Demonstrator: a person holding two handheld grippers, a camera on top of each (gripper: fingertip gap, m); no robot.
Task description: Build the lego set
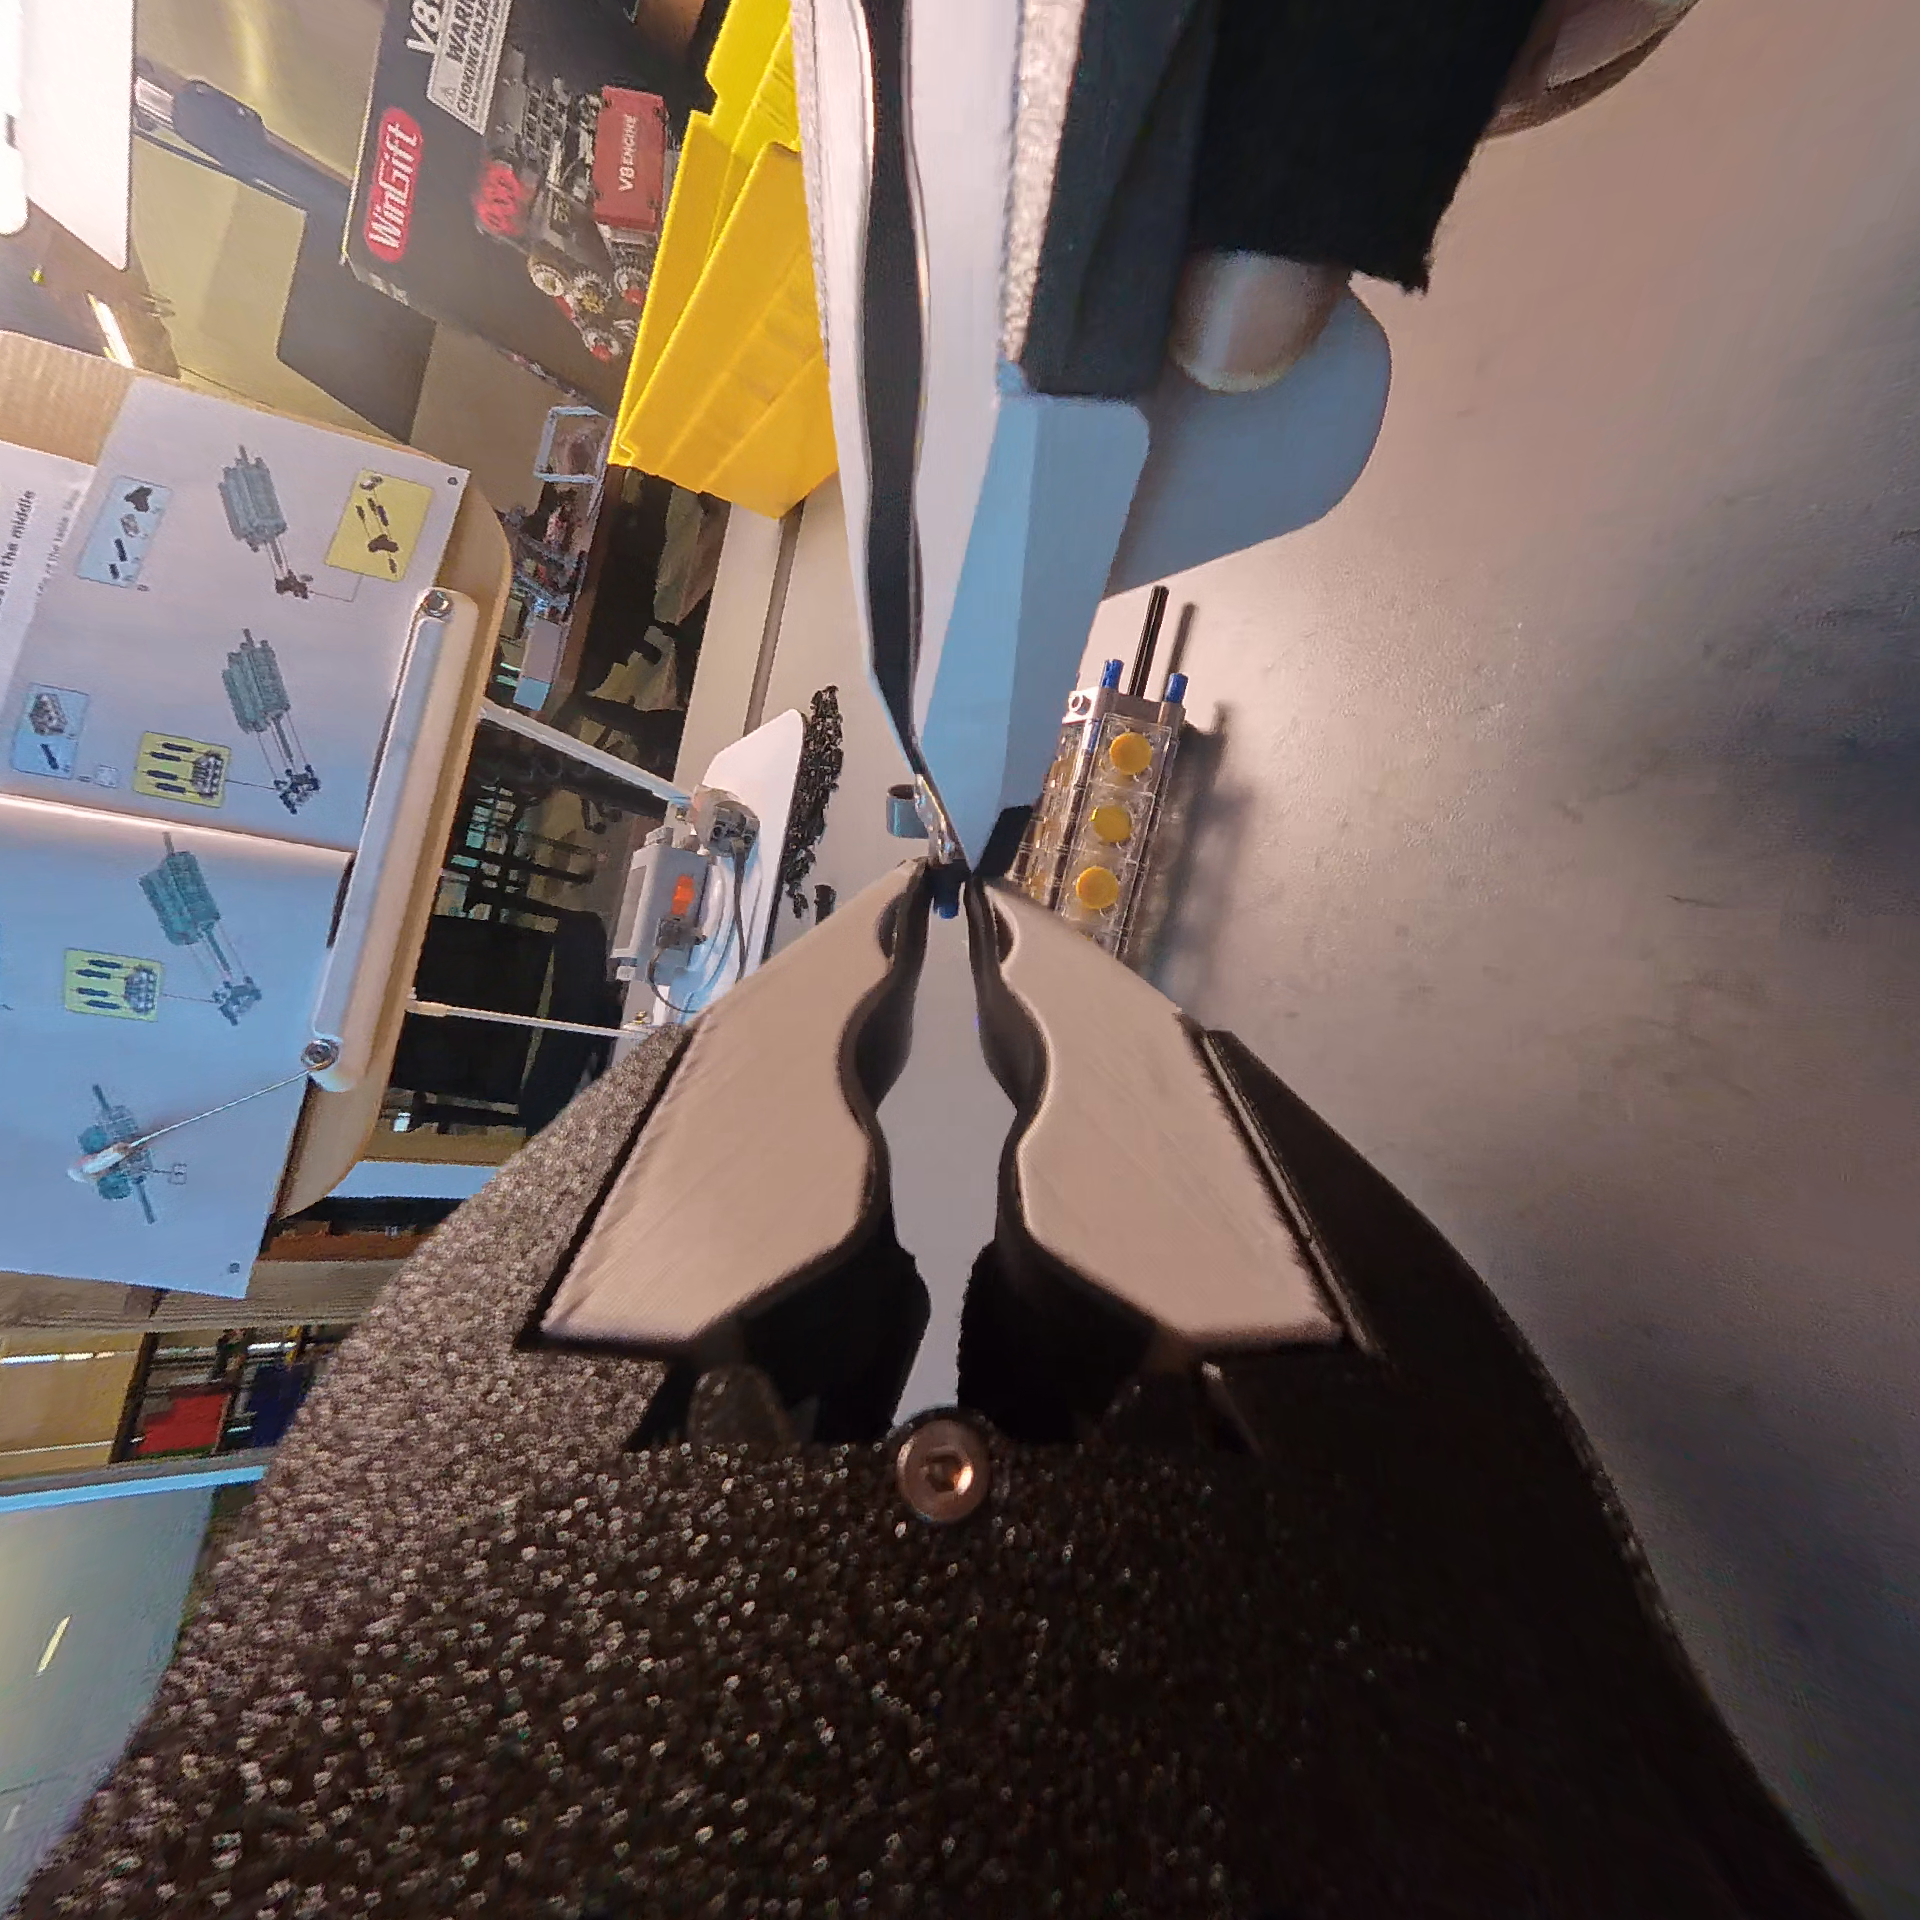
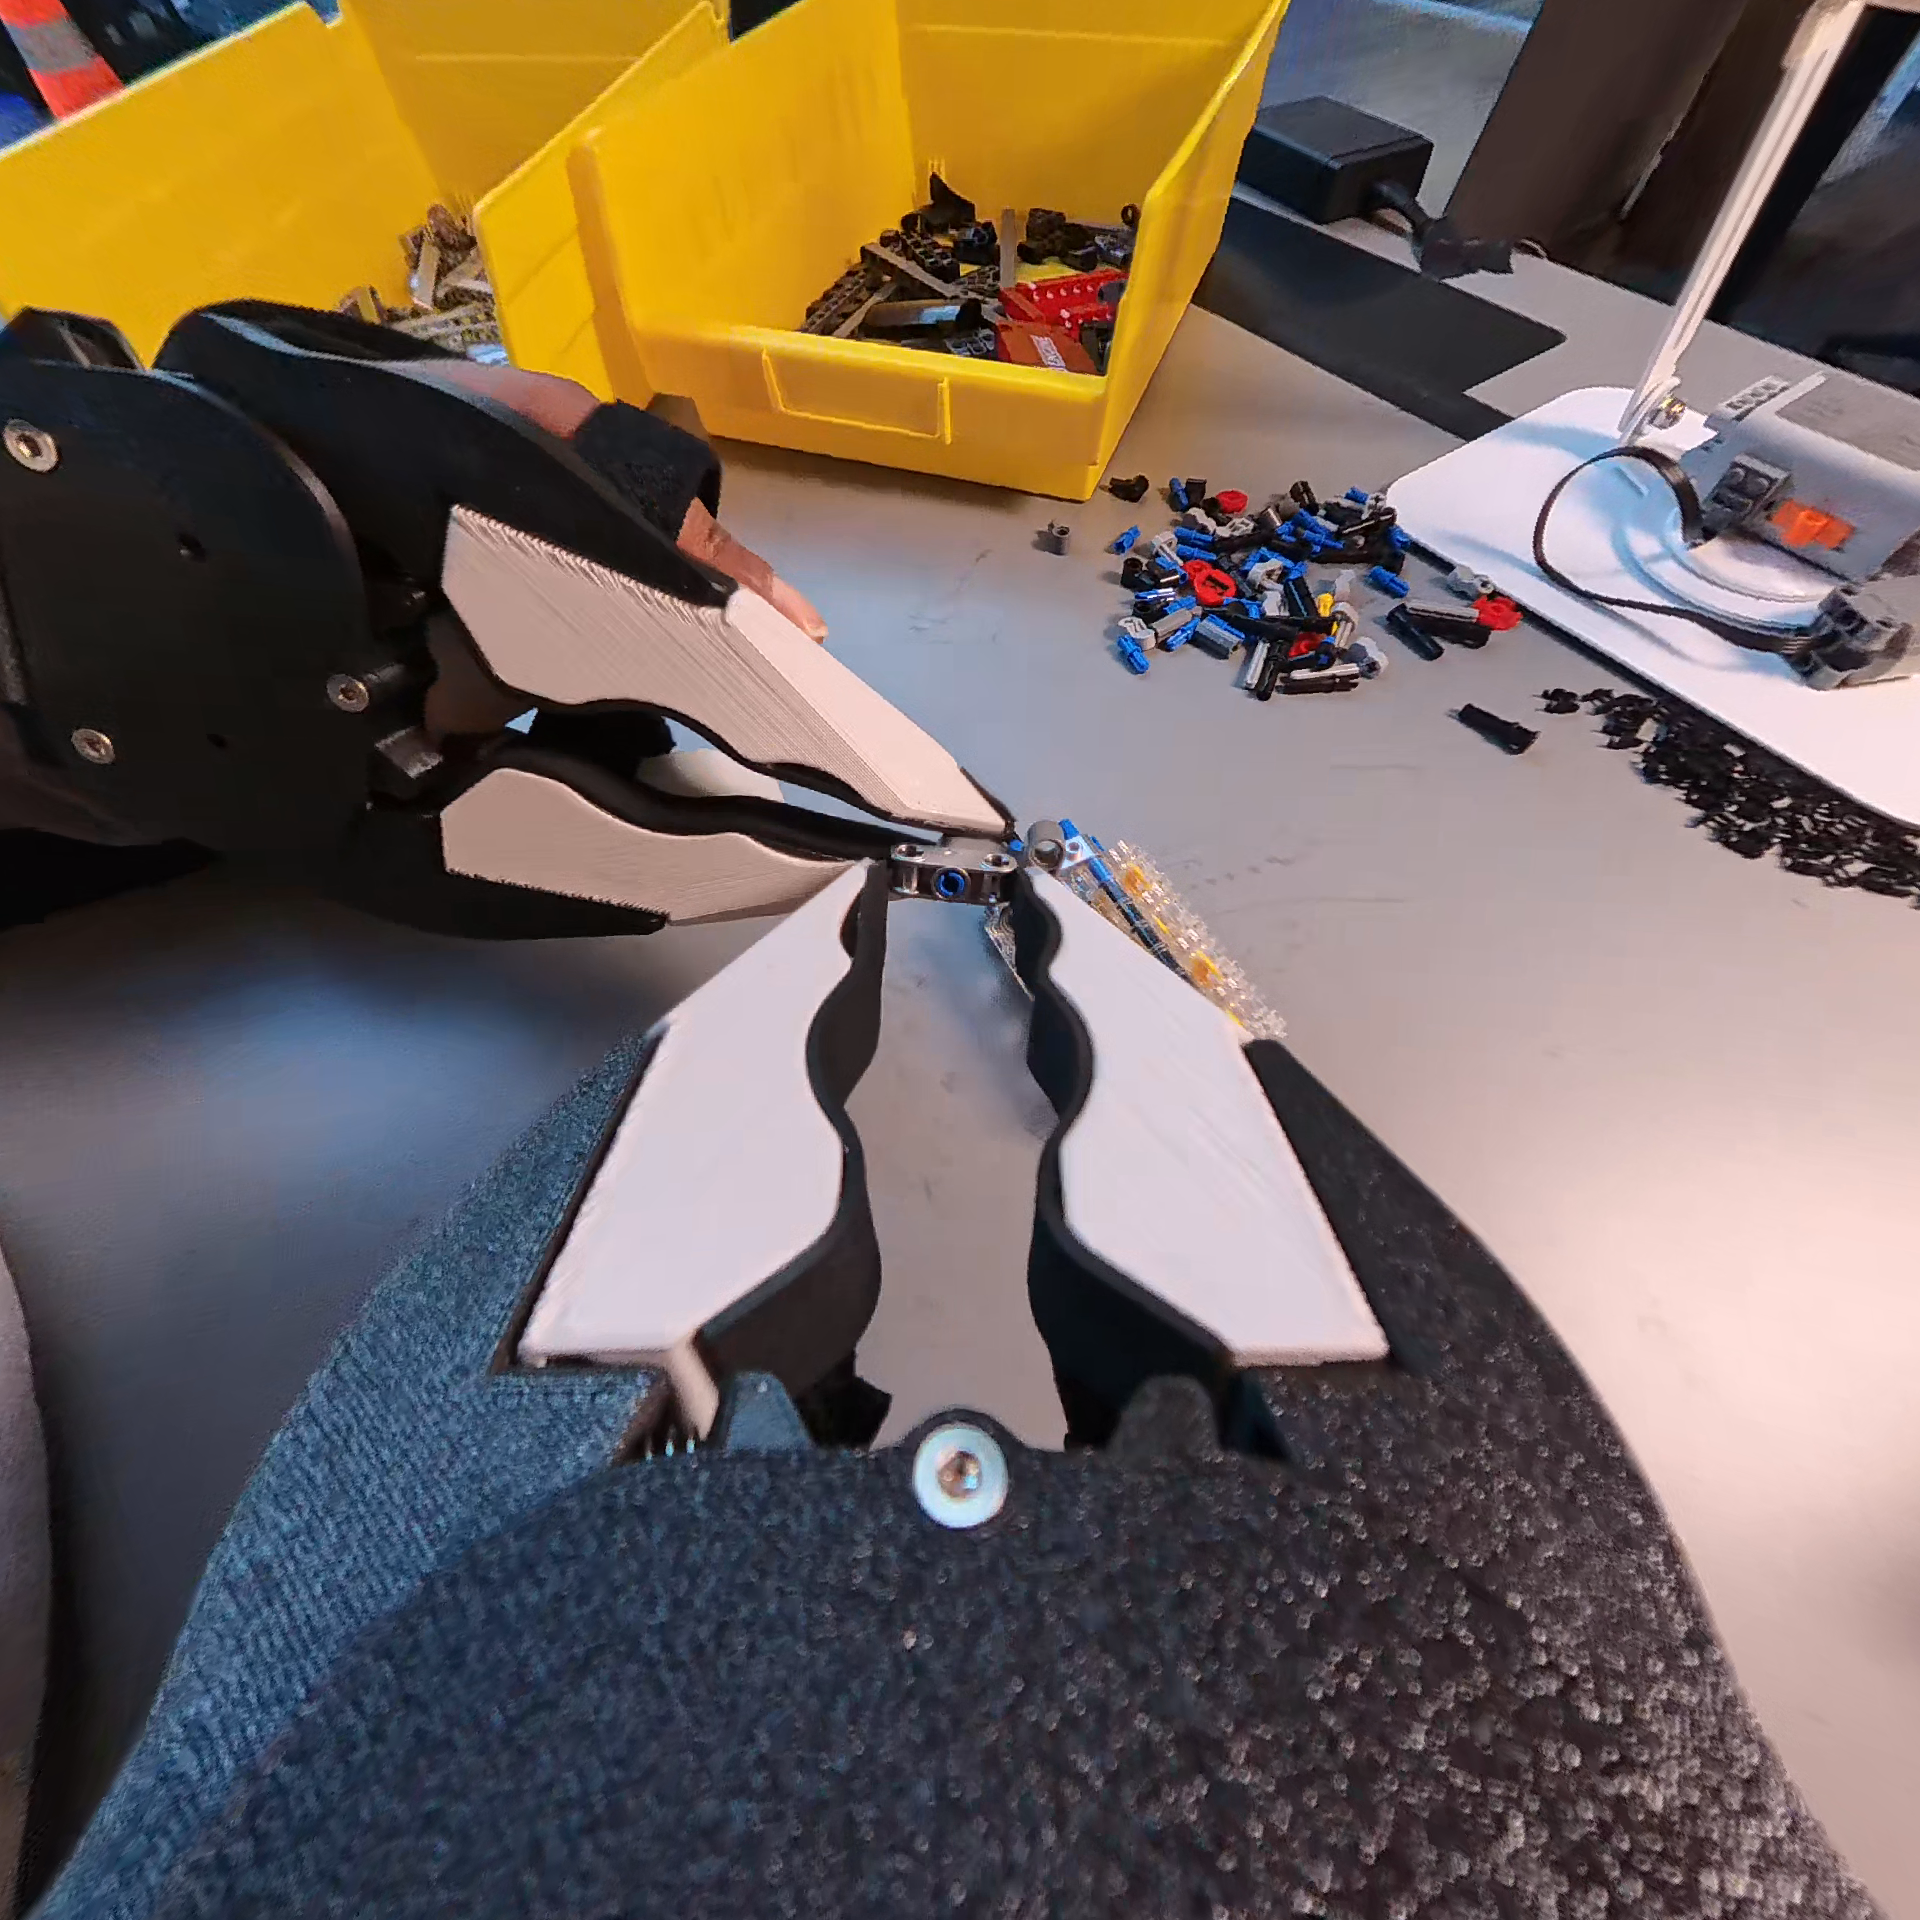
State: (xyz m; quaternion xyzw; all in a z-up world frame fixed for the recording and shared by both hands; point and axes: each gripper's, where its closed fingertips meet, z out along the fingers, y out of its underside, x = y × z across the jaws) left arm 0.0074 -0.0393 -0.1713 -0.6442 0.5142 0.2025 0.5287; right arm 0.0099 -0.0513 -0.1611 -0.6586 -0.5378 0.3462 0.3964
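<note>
My right gripper (image 2: pixel 943 881) is shut on a short grey holed beam (image 2: pixel 920 860), held crosswise between its tips just above the grey table (image 2: pixel 1455 1039). A blue pin (image 2: pixel 943 884) sits in one of the beam's holes. My left gripper (image 1: pixel 943 889) is shut on the small blue pin (image 1: pixel 943 904), tip to tip with the right gripper (image 1: pixel 938 831). In the right wrist view the left gripper (image 2: pixel 982 826) comes in from the left and touches the beam's top. A clear block with yellow round parts (image 1: pixel 1101 821) lies on the table just beyond, and also shows in the right wrist view (image 2: pixel 1153 935).
Yellow bins (image 2: pixel 1039 416) of parts stand at the back. A heap of small blue, black and red pieces (image 2: pixel 1268 592) and a strip of tiny black pieces (image 2: pixel 1745 769) lie at the right, by a white stand base (image 2: pixel 1507 509) bearing a grey wired box (image 2: pixel 1787 488). Instruction sheets (image 1: pixel 208 727) stand beside. Both grippers' tips are close together, under 4 cm apart.
</note>
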